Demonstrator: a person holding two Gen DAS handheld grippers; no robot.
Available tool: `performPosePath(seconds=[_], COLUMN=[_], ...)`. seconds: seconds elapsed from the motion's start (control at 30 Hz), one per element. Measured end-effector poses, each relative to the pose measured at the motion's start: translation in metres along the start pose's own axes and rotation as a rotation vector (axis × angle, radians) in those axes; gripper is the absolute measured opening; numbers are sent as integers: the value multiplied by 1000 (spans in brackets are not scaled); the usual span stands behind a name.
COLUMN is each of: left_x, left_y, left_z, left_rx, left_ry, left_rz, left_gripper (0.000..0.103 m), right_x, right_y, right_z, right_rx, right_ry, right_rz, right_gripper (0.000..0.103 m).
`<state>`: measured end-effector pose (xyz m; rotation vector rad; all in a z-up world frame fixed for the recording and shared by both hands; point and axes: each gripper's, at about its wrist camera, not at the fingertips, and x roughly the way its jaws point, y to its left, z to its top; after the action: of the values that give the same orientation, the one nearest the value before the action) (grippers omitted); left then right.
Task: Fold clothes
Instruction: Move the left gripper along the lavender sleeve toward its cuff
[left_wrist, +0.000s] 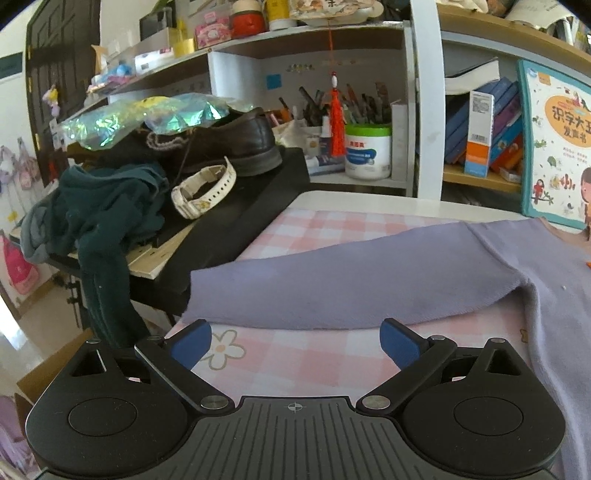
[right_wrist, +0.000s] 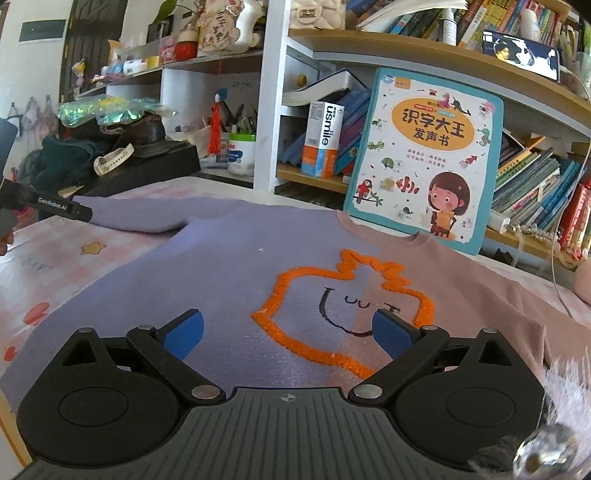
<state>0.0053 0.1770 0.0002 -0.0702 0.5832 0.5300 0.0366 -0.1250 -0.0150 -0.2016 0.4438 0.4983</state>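
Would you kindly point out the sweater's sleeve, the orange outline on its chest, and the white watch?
sleeve (left_wrist: 332, 280): left wrist view, middle of the lilac sleeve.
orange outline (right_wrist: 295, 341): right wrist view, its lower-left edge.
white watch (left_wrist: 205, 190): left wrist view, the strap.

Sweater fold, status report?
Left gripper open, short of the sleeve. Right gripper open over sweater, flat, unfolded. Picture book leaning at the collar.

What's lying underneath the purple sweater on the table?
Under the purple sweater lies a pink checked cloth printed with flowers and stars, showing around the sleeve and body. Whatever is beneath the garment's middle is covered and cannot be seen.
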Motion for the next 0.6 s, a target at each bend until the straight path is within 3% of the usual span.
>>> performPosePath(seconds=[0.6], left_x=[21], left_y=[22], left_z=[-4], left_rx=[-71], left_ry=[61], left_rz=[33], left_gripper=[100], right_x=[1], right_y=[-2], right_z=[0], right_rx=[13], right_ry=[13], right_rz=[12], right_gripper=[99])
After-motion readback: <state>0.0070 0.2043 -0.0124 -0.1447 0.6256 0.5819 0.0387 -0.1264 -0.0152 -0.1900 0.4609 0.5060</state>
